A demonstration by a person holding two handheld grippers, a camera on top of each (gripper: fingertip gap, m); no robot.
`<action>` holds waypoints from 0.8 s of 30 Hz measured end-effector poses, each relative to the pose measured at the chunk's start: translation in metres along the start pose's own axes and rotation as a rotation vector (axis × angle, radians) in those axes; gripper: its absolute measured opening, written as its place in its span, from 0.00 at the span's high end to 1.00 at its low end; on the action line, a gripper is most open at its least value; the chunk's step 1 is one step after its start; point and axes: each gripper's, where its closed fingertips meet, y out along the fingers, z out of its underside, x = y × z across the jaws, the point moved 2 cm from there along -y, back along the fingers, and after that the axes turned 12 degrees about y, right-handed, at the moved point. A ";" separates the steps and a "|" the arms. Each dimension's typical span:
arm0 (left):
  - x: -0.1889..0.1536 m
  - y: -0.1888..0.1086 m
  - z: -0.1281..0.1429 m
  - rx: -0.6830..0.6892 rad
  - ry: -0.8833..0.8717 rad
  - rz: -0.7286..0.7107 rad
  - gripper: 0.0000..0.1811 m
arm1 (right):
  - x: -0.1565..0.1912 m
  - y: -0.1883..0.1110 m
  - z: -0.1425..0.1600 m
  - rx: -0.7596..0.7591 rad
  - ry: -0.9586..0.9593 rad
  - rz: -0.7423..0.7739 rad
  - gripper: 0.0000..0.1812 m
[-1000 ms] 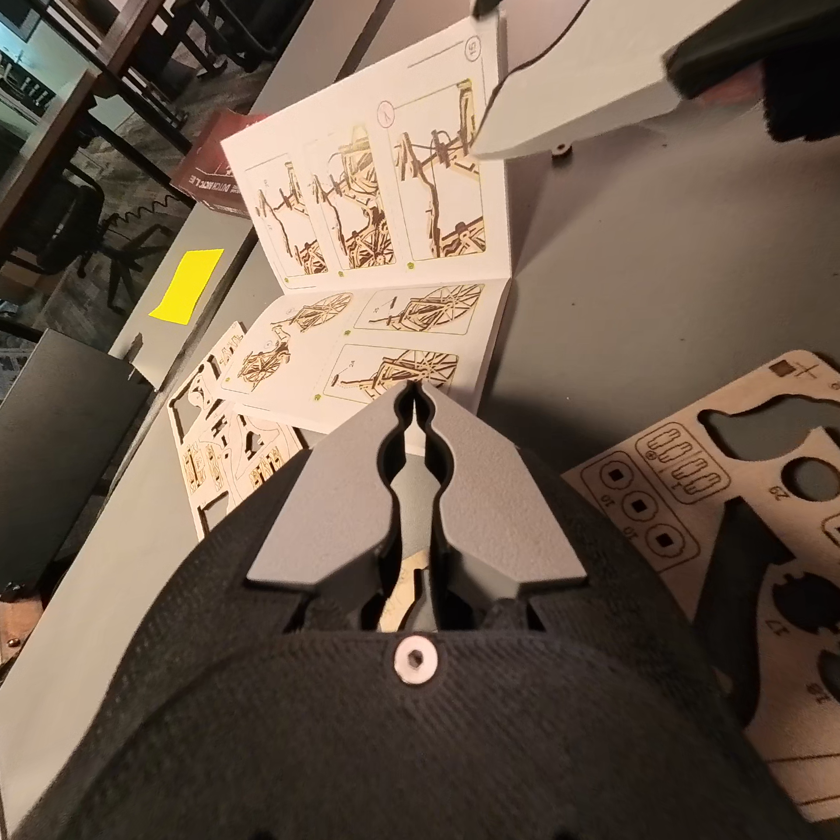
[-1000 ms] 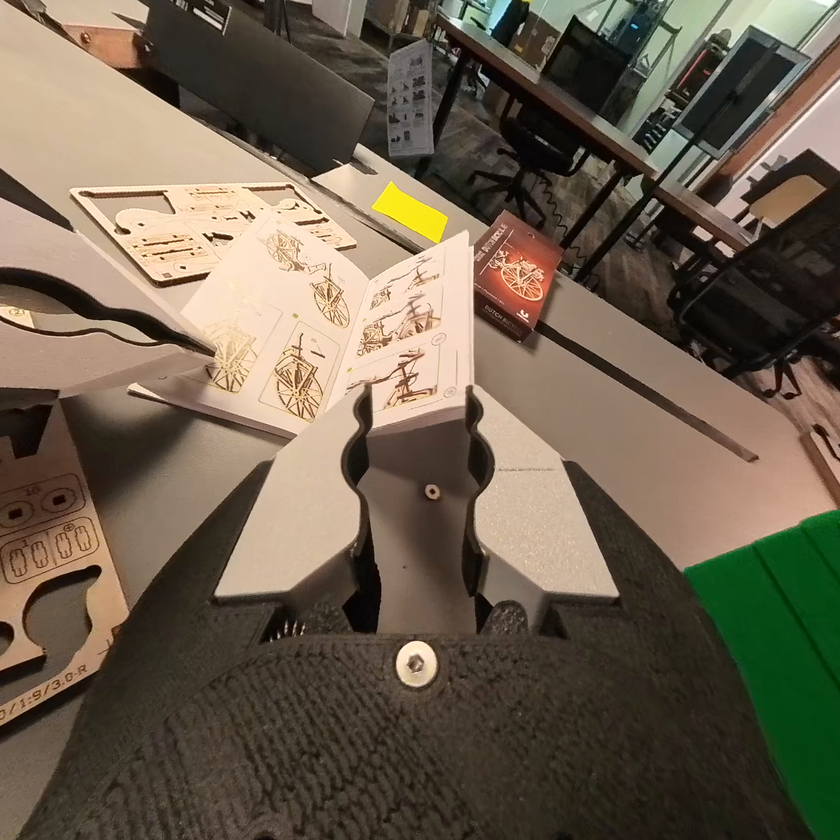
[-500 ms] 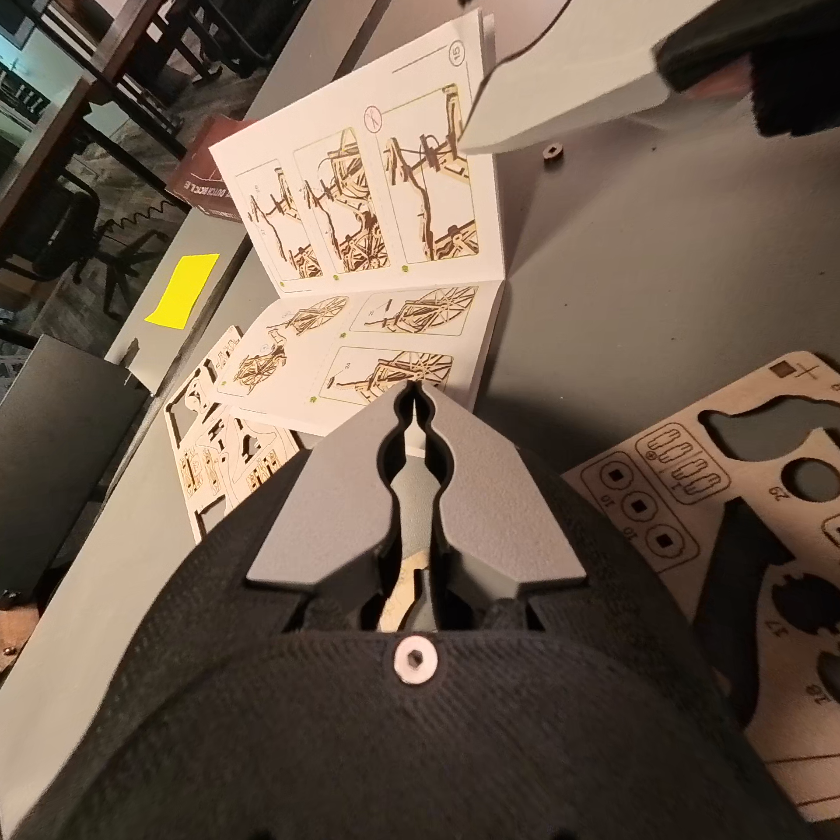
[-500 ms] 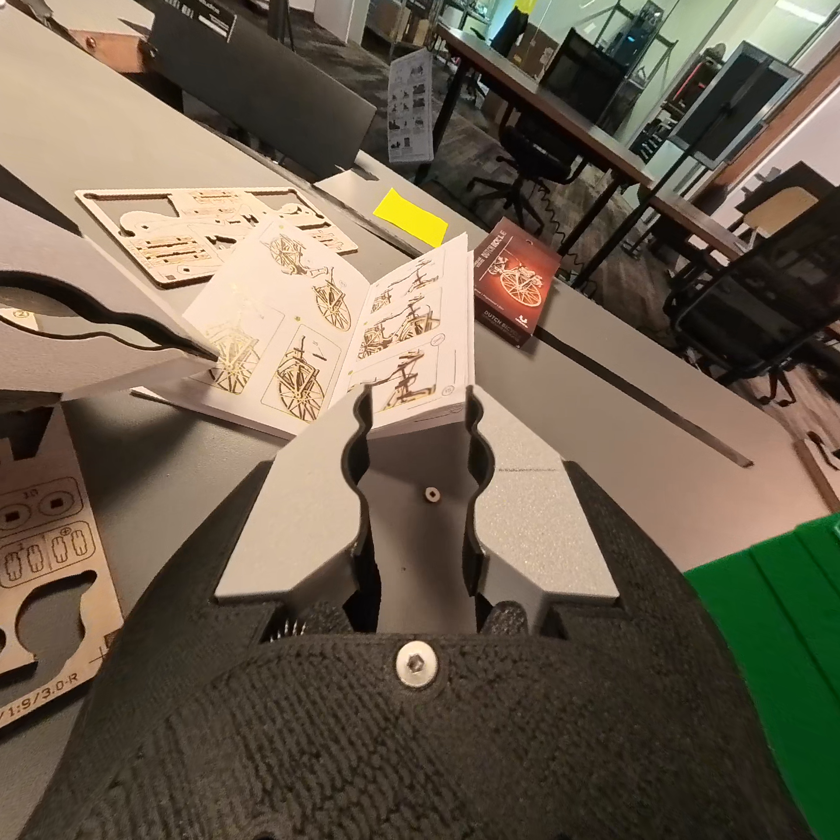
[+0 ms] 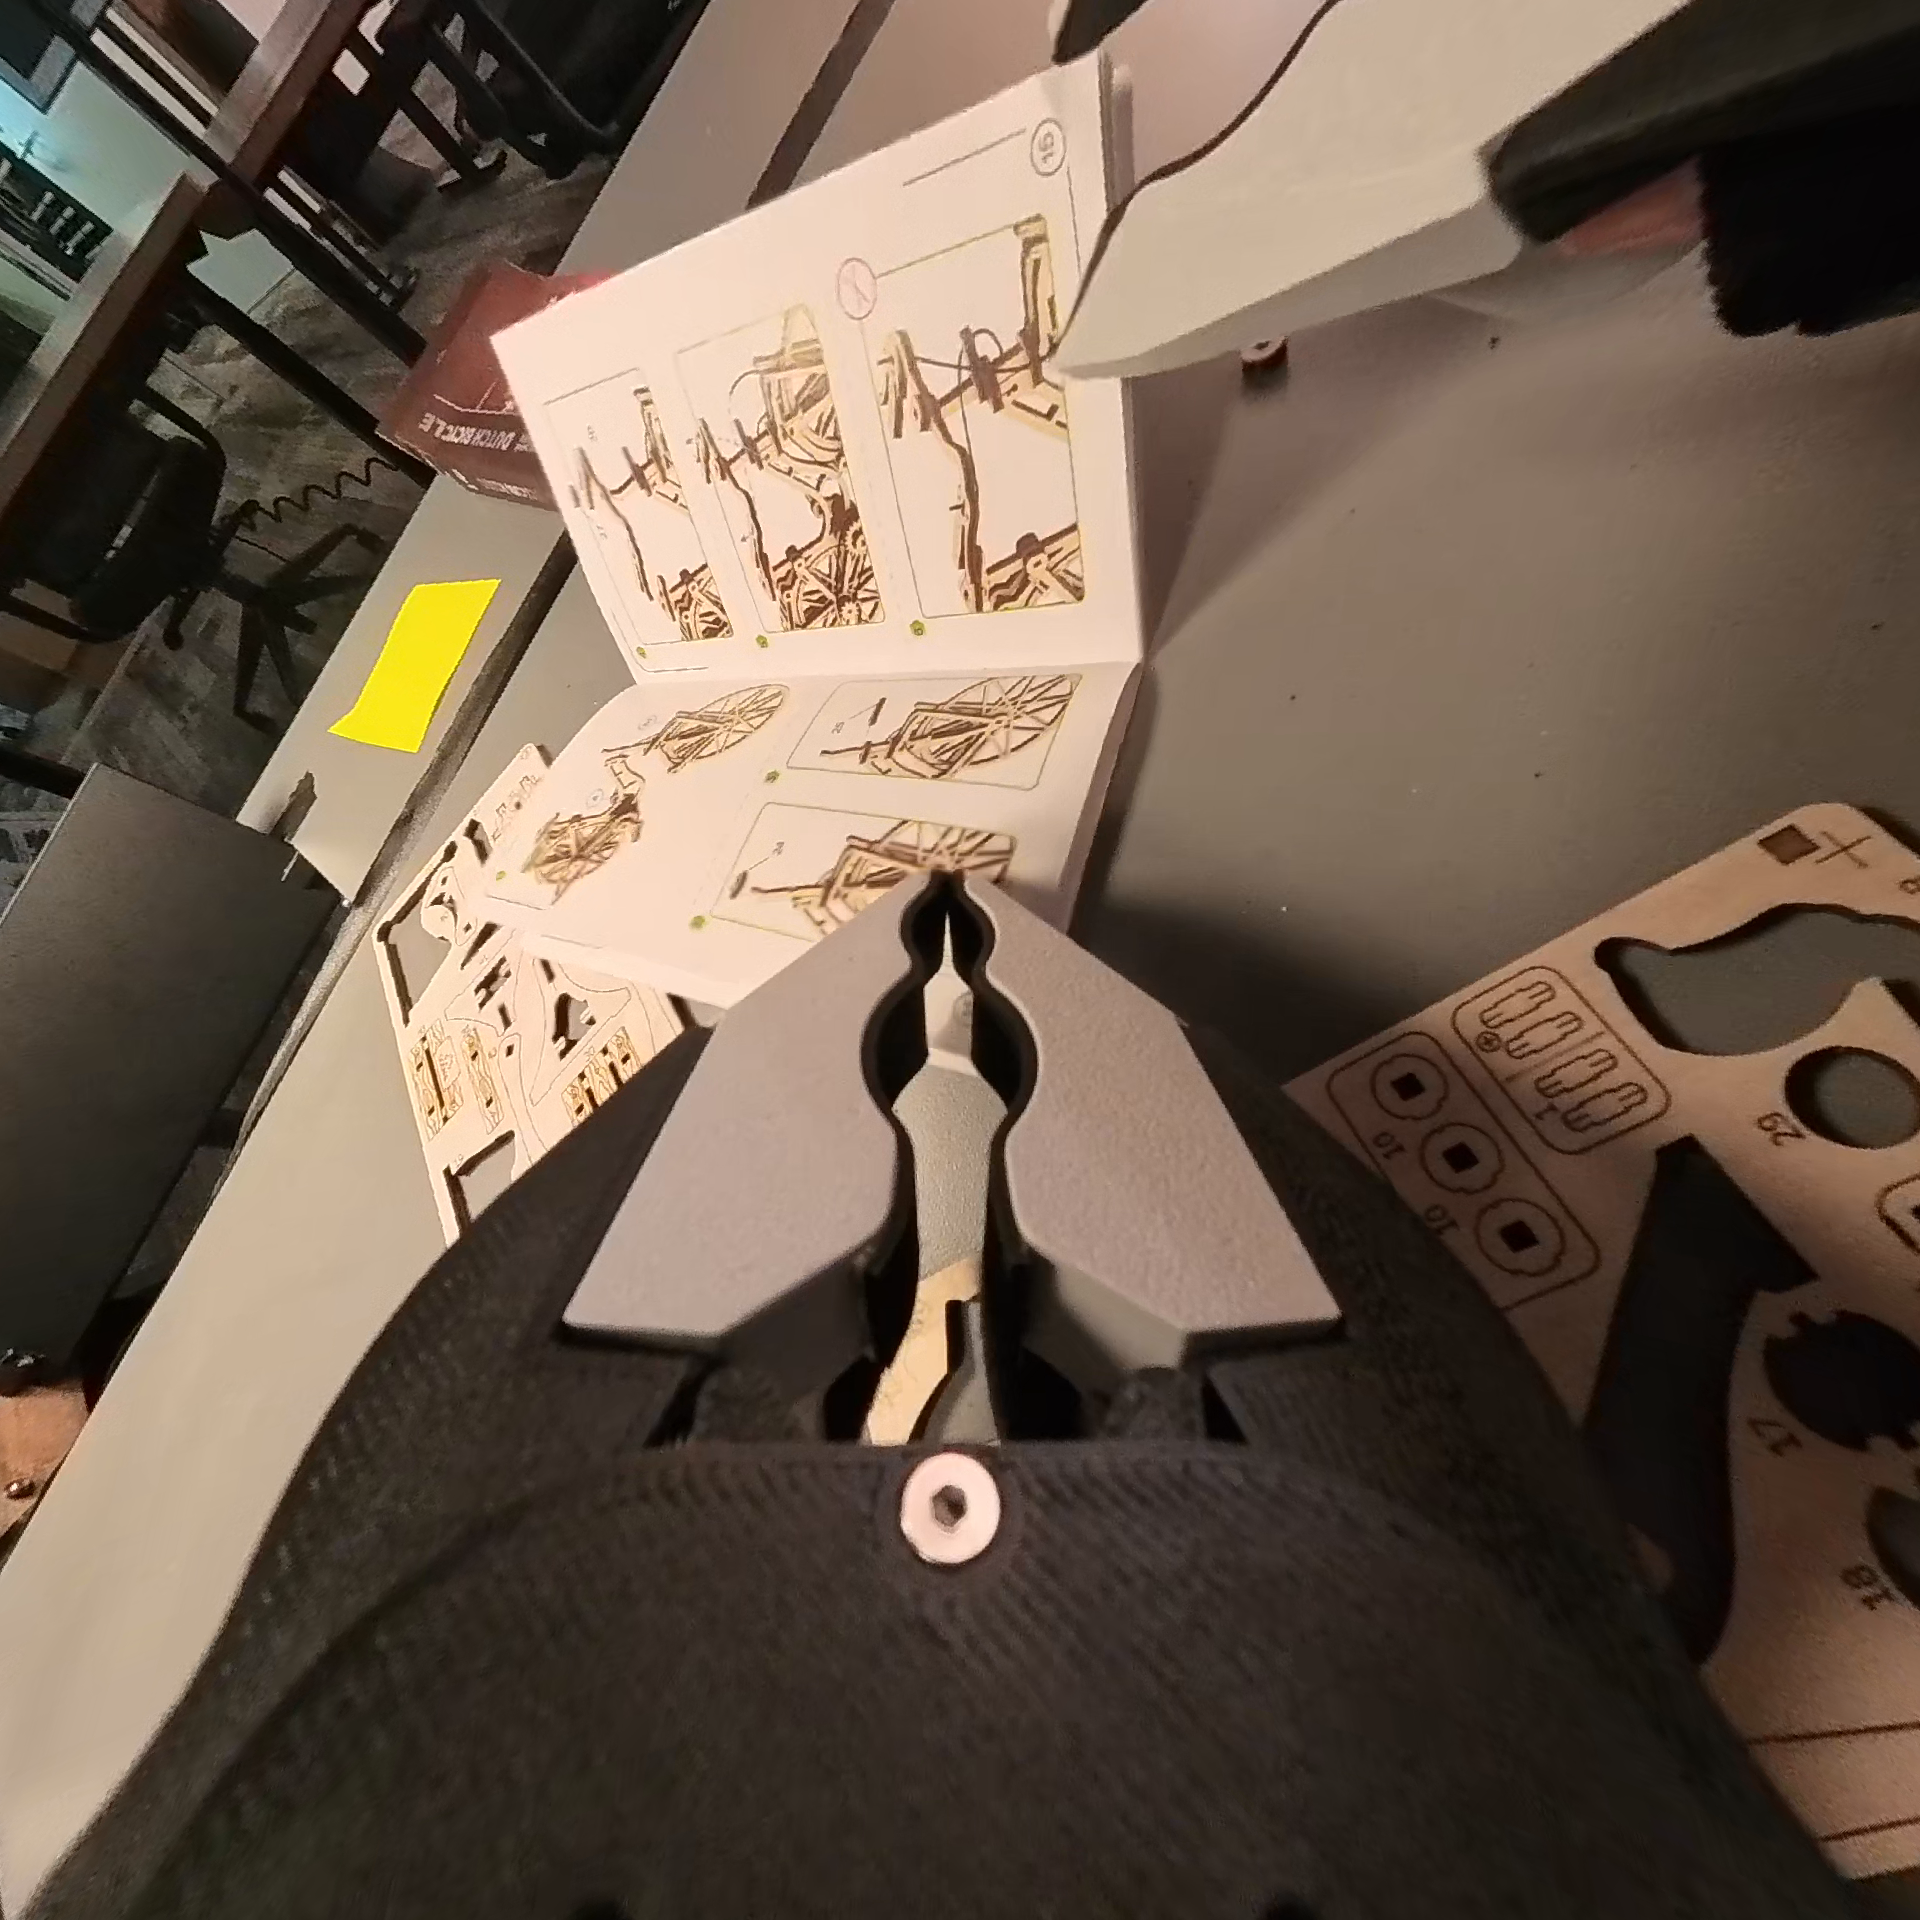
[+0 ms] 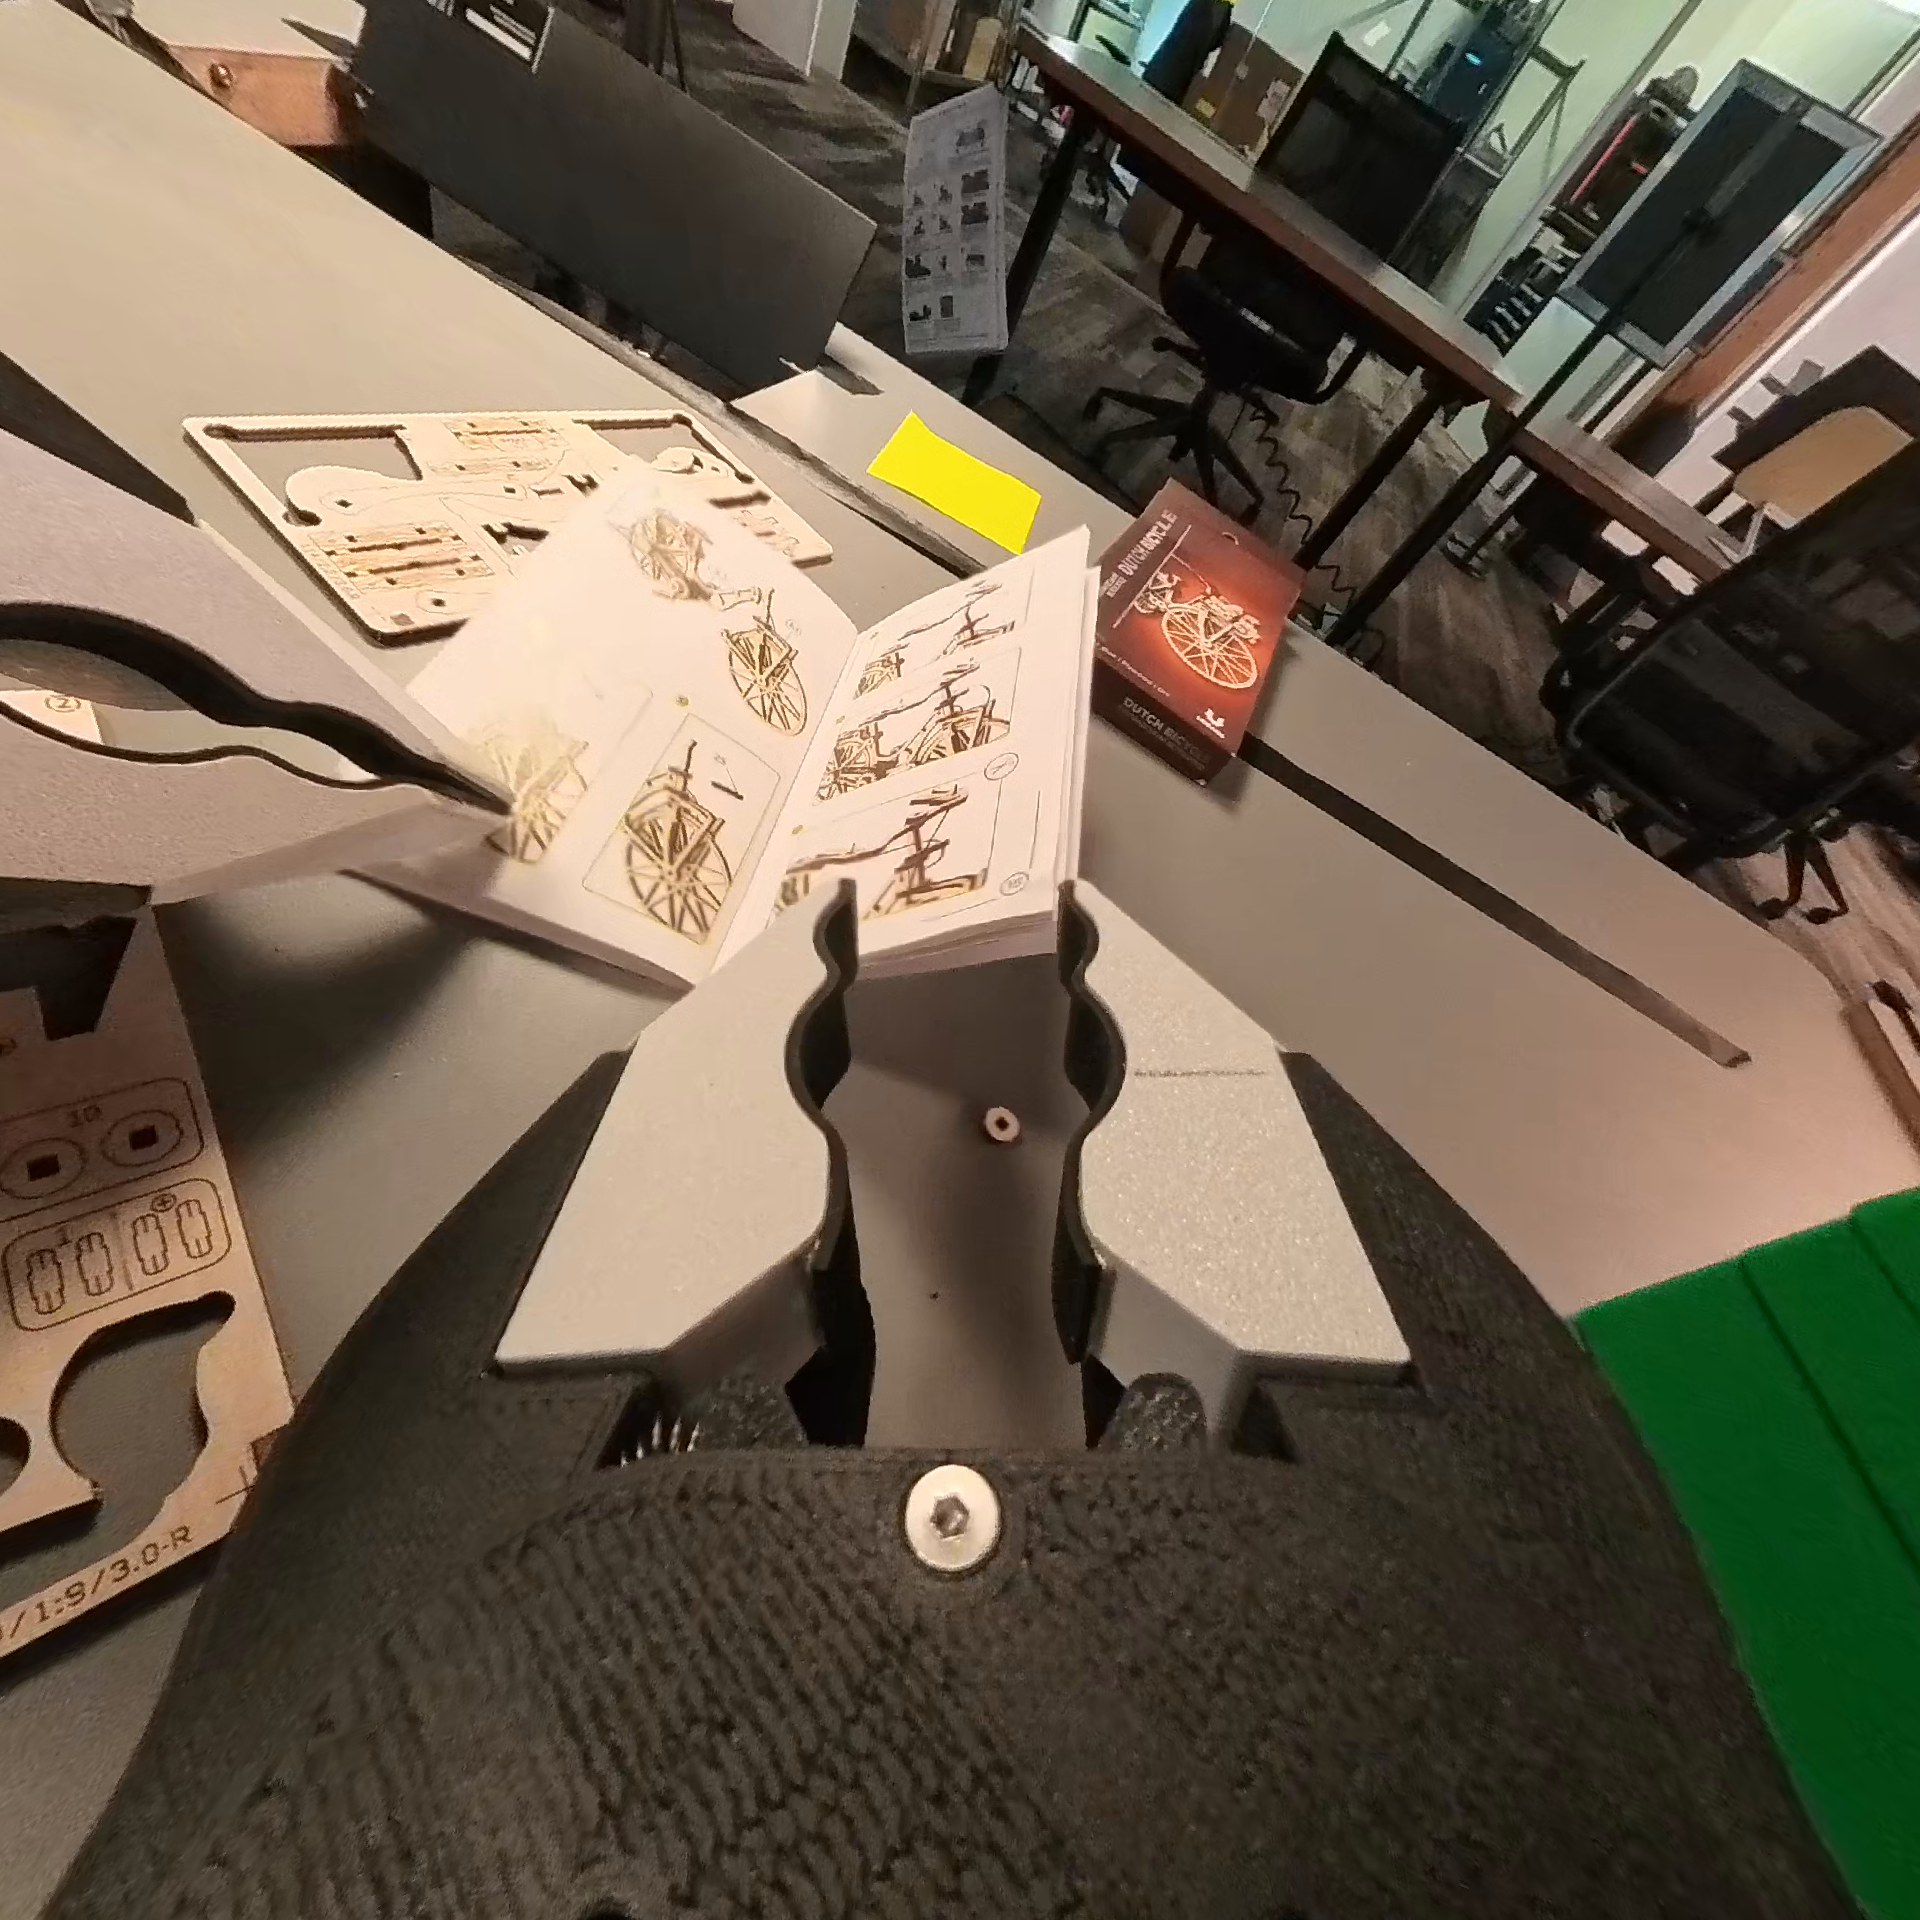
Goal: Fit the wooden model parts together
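Note:
My left gripper is shut, its tips over the near page of the open instruction booklet. A tan strip shows low between its fingers; I cannot tell if it is held or is the sheet below. A laser-cut wooden parts sheet lies to its right on the grey table. My right gripper is open and empty, just above the table. A small wooden ring lies on the table between its fingers, and also shows in the left wrist view. The left gripper's fingers reach in from the left.
A second wooden parts sheet lies beyond the booklet. A dark red model box and a yellow note sit near the table's far edge. A green object is at the right. Chairs and desks stand beyond.
The right gripper has drifted slightly, so the booklet and box sit a little lower in its view. Both grippers keep the same opening. The left gripper has barely moved.

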 end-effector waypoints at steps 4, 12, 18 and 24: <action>0.000 0.000 0.000 0.000 0.001 0.000 1.00 | 0.004 0.000 -0.001 -0.003 -0.008 -0.012 0.80; 0.000 0.001 0.000 0.000 -0.021 0.017 1.00 | 0.015 0.001 -0.004 -0.025 -0.018 -0.054 0.83; -0.001 0.001 0.000 0.000 -0.022 0.018 1.00 | 0.021 0.002 -0.004 -0.022 -0.071 -0.056 0.84; -0.001 0.001 0.000 -0.001 -0.023 0.018 1.00 | 0.020 0.000 -0.007 -0.042 -0.072 -0.049 0.83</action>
